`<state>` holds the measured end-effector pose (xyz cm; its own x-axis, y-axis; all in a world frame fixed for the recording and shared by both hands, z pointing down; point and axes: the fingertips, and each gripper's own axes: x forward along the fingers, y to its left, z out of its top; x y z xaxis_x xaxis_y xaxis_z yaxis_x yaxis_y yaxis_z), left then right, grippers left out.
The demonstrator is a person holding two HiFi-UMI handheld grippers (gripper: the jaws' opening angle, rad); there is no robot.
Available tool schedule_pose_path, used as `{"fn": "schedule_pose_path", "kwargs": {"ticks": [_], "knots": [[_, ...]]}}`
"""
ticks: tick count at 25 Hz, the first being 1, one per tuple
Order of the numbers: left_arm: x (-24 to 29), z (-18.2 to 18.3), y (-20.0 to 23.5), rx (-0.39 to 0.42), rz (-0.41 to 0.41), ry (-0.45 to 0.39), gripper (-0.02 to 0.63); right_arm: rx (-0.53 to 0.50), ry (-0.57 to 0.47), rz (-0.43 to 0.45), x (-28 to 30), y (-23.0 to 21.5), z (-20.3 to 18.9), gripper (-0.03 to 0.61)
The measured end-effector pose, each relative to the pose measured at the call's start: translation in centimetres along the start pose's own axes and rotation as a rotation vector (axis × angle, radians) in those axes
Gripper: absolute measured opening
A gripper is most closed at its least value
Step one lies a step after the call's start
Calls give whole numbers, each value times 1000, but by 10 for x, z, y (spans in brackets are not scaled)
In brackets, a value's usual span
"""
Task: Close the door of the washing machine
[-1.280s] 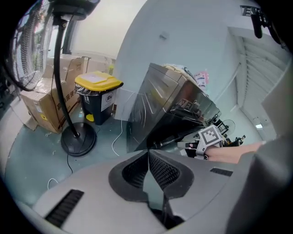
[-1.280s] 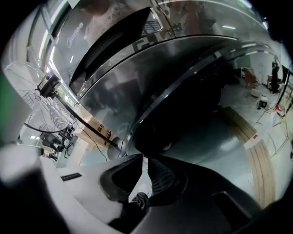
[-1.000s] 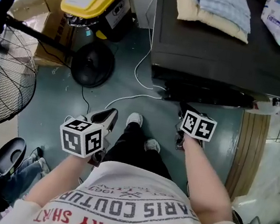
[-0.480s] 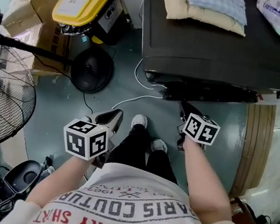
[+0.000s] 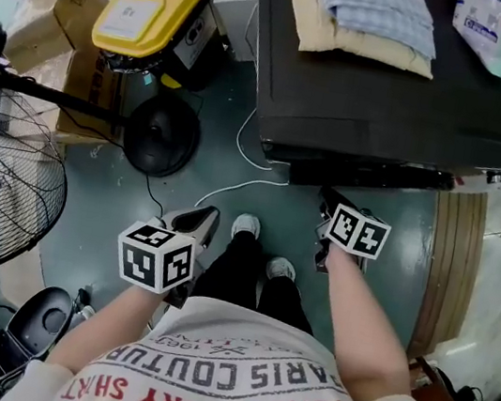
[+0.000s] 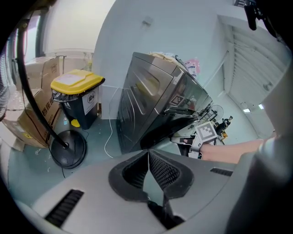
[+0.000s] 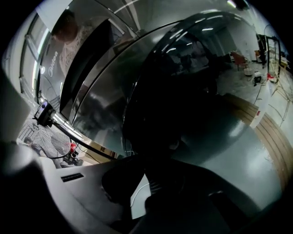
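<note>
Door (image 5: 369,175) is standing ajar, sticking out low from the near face of the washing machine (image 5: 393,85), which is sitting far centre-right. In the right gripper view the glossy dark door panel is filling most of the frame.

Right gripper (image 5: 326,203) is hanging just beside the door's near edge, jaws clenched together with nothing between them. I cannot tell whether it is touching the panel yet. Left gripper (image 5: 198,219) is hovering well apart to the left, above the floor near the person's shoes (image 5: 246,226), jaws also pressed together and carrying nothing.

Judging the risks:
- Clenched tips are likely sliding off the slick curved panel if the push is landing at a slant, so the door is only swinging partway.
- A weak push is probably leaving the door resting against the frame without latching; a hard one is risking a bounce back out.
- The hinge side is not showing, so a push close to it could be giving poor leverage.
- The folded clothes (image 5: 367,14) lying on top of the machine could be shifting if the door is slammed.
- White cable (image 5: 235,178) is trailing on the floor between the machine and the feet, so stepping closer is risking a snag.
- Fan base (image 5: 158,137) and the yellow-lidded bin (image 5: 150,7) are sitting to the left, well clear of the door's swing.
</note>
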<state>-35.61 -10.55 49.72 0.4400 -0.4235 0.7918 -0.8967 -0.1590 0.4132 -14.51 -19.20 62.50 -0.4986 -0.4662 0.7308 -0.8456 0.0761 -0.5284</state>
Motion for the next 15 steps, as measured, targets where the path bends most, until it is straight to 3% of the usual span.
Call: {"fn": "schedule_pose_path", "kwargs": {"ticks": [3,5,7,10,15], "knots": [[-2,8,-1,4,-5,-18,32,-15,22,14,0,-2,1,25],[-7,10,-1,-2,-7,-37,32,-103,39,41,-5,6,3,23],[-11,12,-5,-5,-11,-56,32,-180,44,128,-16,24,6,23],[-18,15,-16,2,-20,-85,32,-221,28,329,-49,68,17,23],[-36,22,-56,1,-57,-174,32,-503,-39,497,-134,129,44,23]]}}
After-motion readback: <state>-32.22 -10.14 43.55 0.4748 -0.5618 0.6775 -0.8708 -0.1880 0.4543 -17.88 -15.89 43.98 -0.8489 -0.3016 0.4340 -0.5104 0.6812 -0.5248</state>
